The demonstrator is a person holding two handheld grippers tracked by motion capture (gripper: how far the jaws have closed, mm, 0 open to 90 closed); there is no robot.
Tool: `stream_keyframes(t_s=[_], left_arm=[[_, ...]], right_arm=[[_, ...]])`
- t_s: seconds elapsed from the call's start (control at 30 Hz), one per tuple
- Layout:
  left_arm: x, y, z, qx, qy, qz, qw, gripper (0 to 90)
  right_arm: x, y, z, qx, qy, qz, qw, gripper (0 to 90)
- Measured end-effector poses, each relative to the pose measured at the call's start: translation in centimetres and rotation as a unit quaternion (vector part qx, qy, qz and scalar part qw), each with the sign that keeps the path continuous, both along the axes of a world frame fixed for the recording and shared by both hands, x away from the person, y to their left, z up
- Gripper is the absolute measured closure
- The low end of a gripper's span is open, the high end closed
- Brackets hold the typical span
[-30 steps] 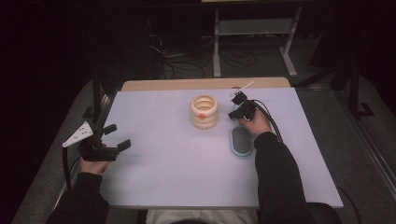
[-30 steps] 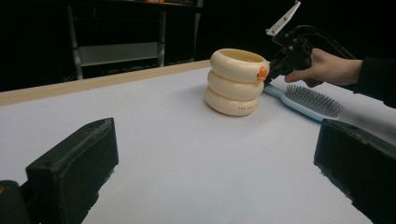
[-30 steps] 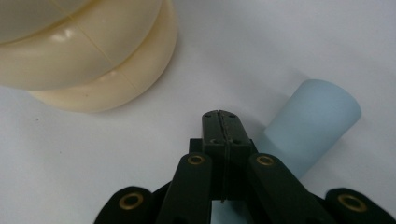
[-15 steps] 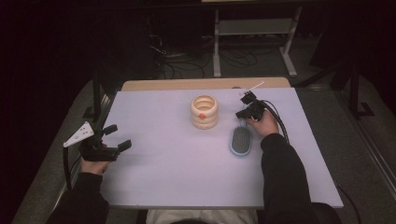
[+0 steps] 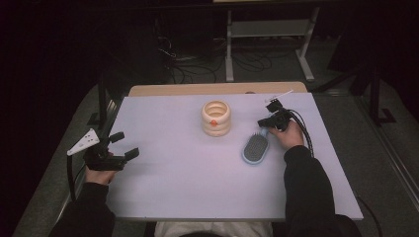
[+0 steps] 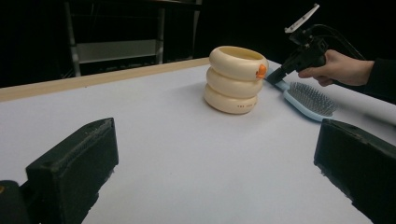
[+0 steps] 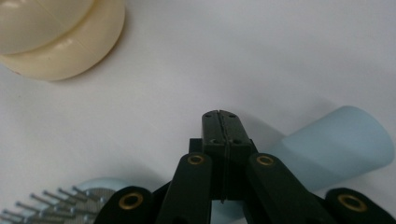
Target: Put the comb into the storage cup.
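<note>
Right of centre in the high view, the right gripper, jaws pressed together, hovers over the handle of the blue hairbrush lying on the table. A cream ring stack stands just left. The left gripper, jaws spread, sits far left.

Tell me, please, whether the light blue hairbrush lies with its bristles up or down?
Bristles up. The light blue hairbrush lies flat on the white table; its grey bristle pad faces upward.

We see the rings mid-table, brush just to their right & nearer us; right gripper over its handle, left gripper far left.
</note>
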State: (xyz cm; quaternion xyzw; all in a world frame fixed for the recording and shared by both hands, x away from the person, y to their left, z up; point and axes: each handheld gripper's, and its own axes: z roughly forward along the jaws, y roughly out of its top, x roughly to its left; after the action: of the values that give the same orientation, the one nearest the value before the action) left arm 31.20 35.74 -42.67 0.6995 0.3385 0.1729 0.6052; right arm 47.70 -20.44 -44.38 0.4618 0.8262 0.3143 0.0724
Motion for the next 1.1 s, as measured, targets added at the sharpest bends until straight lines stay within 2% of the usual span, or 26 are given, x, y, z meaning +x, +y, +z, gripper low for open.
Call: stream_keyframes(t_s=[0.1,0.27,0.57,1.1], left_arm=[[0.1,0.0,0.0,0.0,0.002,-0.002,1.0,0.0],[0.1,0.0,0.0,0.0,0.002,-0.001,1.0,0.0],[0.0,0.0,0.0,0.001,0.002,-0.001,1.0,0.0],[0.1,-0.2,-0.2,0.005,0.006,-0.003,1.0,0.0]], right_arm=[[-0.3,-0.9,-0.1,0.012,0.002,-0.004,0.9999,88.7],[-0.6,-1.9,0.1,0.015,0.004,-0.01,0.9998,88.6],[-1.1,-3.0,0.2,0.011,0.009,-0.014,0.9998,88.7],[-2.3,-4.7,-0.2,0.002,0.032,-0.024,0.9992,88.7]])
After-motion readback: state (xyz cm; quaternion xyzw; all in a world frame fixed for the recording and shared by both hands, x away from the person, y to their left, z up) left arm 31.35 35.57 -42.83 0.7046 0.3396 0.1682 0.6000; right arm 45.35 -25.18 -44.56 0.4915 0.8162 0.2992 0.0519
